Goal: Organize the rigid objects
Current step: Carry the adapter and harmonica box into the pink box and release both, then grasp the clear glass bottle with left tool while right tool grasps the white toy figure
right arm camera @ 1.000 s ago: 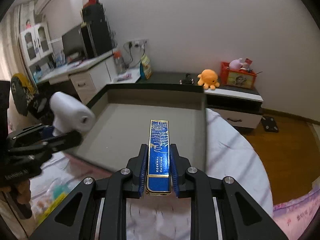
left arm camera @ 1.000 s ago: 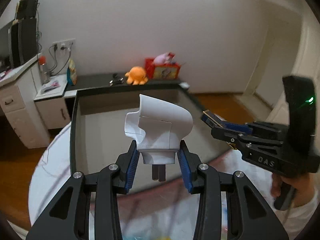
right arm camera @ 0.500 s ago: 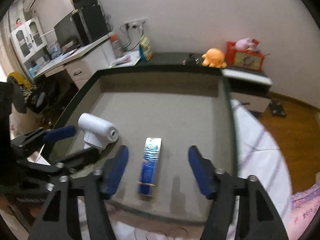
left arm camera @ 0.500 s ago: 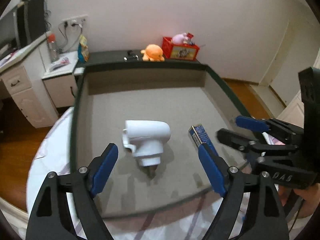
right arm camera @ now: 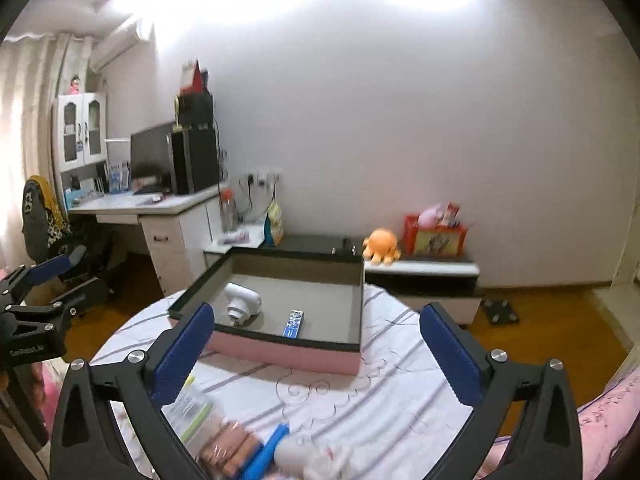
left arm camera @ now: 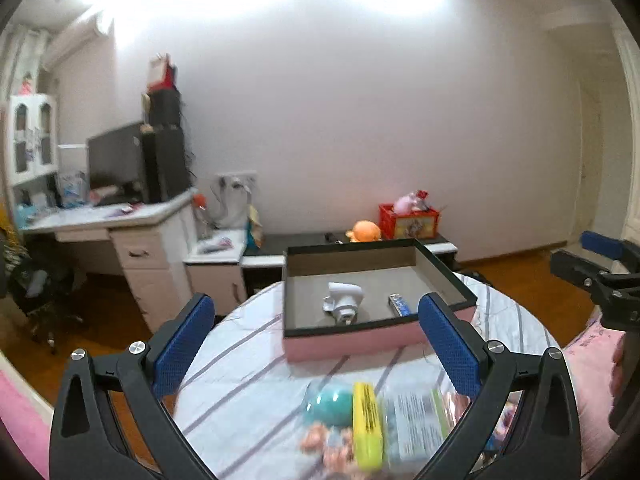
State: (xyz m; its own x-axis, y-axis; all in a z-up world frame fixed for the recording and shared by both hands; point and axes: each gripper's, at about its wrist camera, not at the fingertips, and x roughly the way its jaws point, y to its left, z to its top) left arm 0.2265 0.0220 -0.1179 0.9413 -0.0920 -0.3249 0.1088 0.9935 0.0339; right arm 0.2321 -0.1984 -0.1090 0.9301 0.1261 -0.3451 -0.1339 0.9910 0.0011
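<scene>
Nearest the left tongs [left arm camera: 316,340], on the striped cloth of the round worktop [left arm camera: 248,364], lies a blurred heap: a teal ball [left arm camera: 330,402], a yellow packet [left arm camera: 369,424] and a clear bag with a printed card [left arm camera: 416,428]; its print is too smeared to read. From the right tongs [right arm camera: 316,344] the same heap shows as a clear bag [right arm camera: 188,408], a brown bundle [right arm camera: 230,446] and a blue tube [right arm camera: 266,454]

Both pairs of tongs are opening, the jaws spread wide with nothing between them

Farther on sits the pink tray [left arm camera: 360,342] with a dark rim and grey floor. In it lie the white adapter [left arm camera: 343,300] on its side and, just to its right but apart, the blue box [left arm camera: 400,305]. Both lie well beyond the tips of either pair of tongs, in the near half of the tray; the writing on the blue box is too small to read

At the left edge of the right wrist view the other tool carries white lettering [right arm camera: 27,351], blurred, perhaps "GenRobot.AI"

Behind the tray, a low dark cabinet [right arm camera: 420,268] holds an orange plush octopus [right arm camera: 381,245] and a red box [right arm camera: 434,236]
</scene>
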